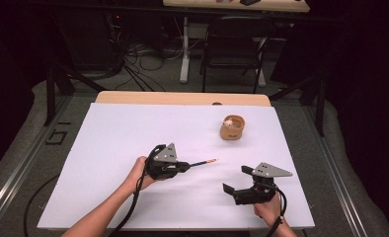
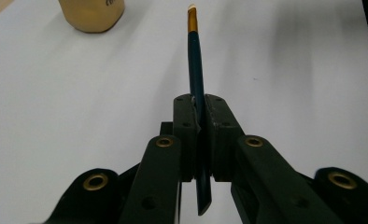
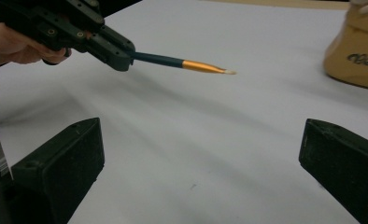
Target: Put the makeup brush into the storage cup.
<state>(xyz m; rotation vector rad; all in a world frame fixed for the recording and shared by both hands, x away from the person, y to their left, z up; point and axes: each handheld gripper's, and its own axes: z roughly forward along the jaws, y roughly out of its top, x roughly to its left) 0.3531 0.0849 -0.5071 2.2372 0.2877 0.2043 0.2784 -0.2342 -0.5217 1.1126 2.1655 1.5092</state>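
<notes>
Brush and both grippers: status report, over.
Left gripper shut on the brush, held off the table, tip toward the tan cup. Right gripper open, holding nothing. White table bare between tip and cup.

High view: fixed, above the near edge, looking forward and down – whole tabletop (image 1: 133, 148) in frame, far off. Left gripper view: low, close, looking along the brush (image 2: 194, 60) toward the cup (image 2: 92, 14). Right gripper view: low, close over the tabletop – shares brush and cup with the left.
</notes>
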